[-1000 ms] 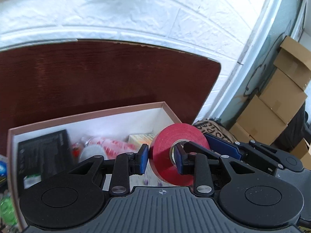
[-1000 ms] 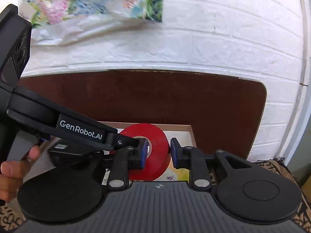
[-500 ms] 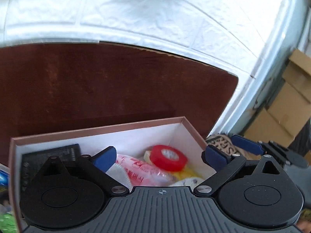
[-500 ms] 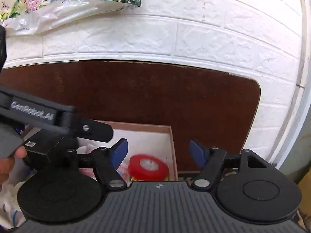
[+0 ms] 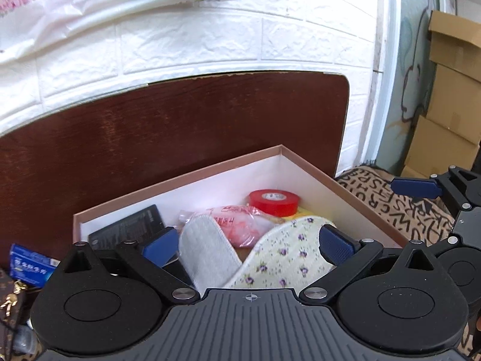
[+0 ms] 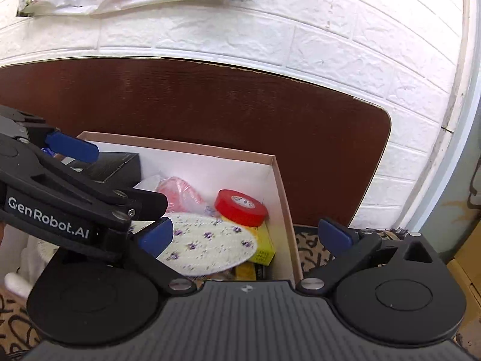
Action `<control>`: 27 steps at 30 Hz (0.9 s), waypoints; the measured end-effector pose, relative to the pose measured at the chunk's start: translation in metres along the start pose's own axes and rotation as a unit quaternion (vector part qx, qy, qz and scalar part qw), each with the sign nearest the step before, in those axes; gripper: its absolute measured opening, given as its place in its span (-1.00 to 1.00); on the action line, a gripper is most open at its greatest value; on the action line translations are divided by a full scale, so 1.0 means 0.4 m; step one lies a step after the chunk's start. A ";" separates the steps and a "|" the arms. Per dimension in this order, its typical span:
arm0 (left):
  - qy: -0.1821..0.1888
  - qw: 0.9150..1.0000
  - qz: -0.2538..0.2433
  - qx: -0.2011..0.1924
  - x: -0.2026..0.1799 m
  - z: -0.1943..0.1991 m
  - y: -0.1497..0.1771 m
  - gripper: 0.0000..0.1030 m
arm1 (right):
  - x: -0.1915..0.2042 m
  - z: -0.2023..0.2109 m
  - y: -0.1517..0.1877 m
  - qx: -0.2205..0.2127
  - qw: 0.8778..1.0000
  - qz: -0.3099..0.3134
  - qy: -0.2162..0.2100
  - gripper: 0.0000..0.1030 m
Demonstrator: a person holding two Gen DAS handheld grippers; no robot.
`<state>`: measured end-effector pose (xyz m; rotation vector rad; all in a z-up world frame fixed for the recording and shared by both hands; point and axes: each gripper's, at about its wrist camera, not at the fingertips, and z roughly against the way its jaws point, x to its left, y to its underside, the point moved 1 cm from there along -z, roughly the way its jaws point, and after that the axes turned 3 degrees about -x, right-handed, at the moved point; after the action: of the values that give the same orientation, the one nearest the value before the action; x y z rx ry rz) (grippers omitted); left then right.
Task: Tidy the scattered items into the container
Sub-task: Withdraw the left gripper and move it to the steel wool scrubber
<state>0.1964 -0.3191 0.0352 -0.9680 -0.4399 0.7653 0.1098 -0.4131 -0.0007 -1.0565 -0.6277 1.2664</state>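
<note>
White brick wall rises behind the box (image 5: 315,171); inside it, at its far right corner, lies the red tape roll (image 5: 273,202). My left gripper (image 5: 248,242) and right gripper (image 6: 245,233) both gape empty above the box.

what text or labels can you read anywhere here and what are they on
"GenRobot.AI": white print on the left tool's arm.
Large black letters on the tan cloth: no whole word reads.
Red print on the pink packet: blurred.
Red tape roll's core label: too small.
Blue box: white print, unreadable.

white brick wall (image 5: 186,48), brown headboard (image 6: 240,105), cardboard boxes (image 5: 448,96).
</note>
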 end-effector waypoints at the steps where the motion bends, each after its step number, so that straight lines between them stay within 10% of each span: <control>1: -0.002 1.000 -0.002 -0.002 -0.003 0.012 0.001 1.00 | 0.005 0.009 0.000 0.000 1.000 0.001 0.000 0.99; 17: -0.018 0.999 0.010 -0.033 -0.006 0.235 0.052 1.00 | 0.105 0.183 -0.005 -0.028 0.999 0.040 -0.010 0.99; 27: -0.072 0.996 0.048 -0.038 0.036 0.403 0.236 1.00 | 0.274 0.291 0.091 -0.051 0.993 0.097 -0.037 0.99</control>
<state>0.0660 -0.1846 0.0367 -1.0142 -0.5543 0.9138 0.0188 -0.2765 -0.0019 -1.1821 -0.6642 1.4596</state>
